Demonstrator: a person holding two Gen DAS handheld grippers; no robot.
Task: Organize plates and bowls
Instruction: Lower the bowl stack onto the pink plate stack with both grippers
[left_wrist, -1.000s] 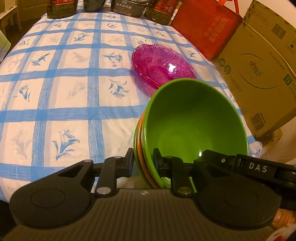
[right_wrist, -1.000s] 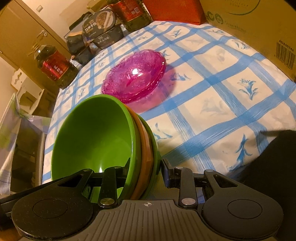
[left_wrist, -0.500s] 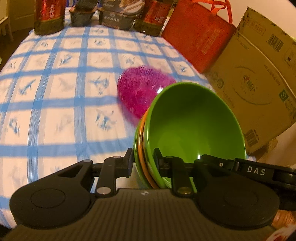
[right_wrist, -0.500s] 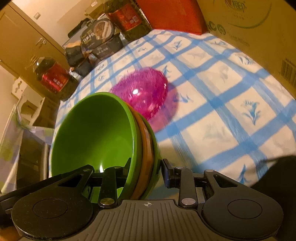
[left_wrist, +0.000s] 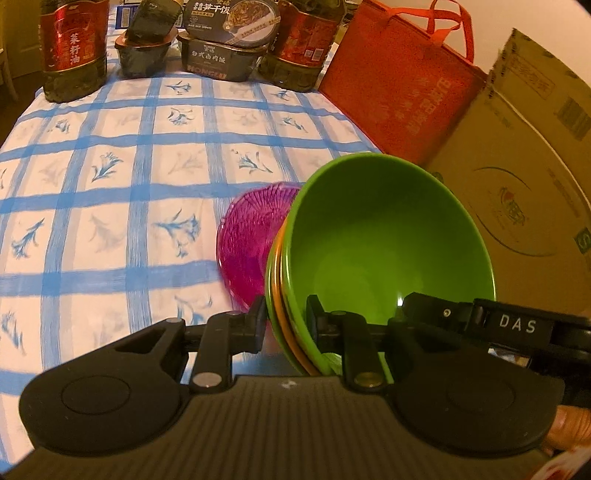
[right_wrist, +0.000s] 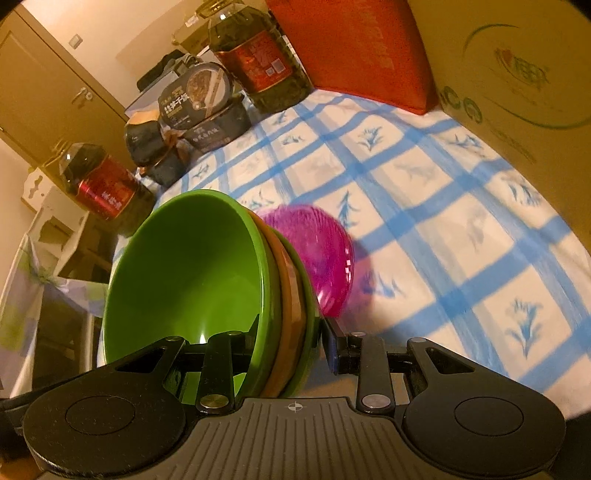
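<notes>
A nested stack of bowls (left_wrist: 384, 251), green inside, orange in the middle and green outside, hangs above the checked tablecloth. My left gripper (left_wrist: 286, 326) is shut on the stack's near rim, and my right gripper (right_wrist: 291, 334) is shut on the opposite rim of the same stack of bowls (right_wrist: 184, 273). A pink glass bowl (left_wrist: 251, 240) lies on the cloth right behind the stack, partly hidden by it. It also shows as the pink glass bowl (right_wrist: 317, 254) to the right of the stack in the right wrist view. The other gripper's black arm (left_wrist: 498, 325) reaches in from the right.
Two oil bottles (left_wrist: 72, 48), stacked food tubs (left_wrist: 227, 40) and a dark packet stand along the far edge. A red bag (left_wrist: 399, 81) and a cardboard box (left_wrist: 524, 177) line the right side. A cabinet (right_wrist: 48, 85) stands beyond the table.
Both grippers have carried the bowl stack forward across the table and a little higher. The pink bowl now sits close behind the stack, half covered, and the far bottles look nearer.
</notes>
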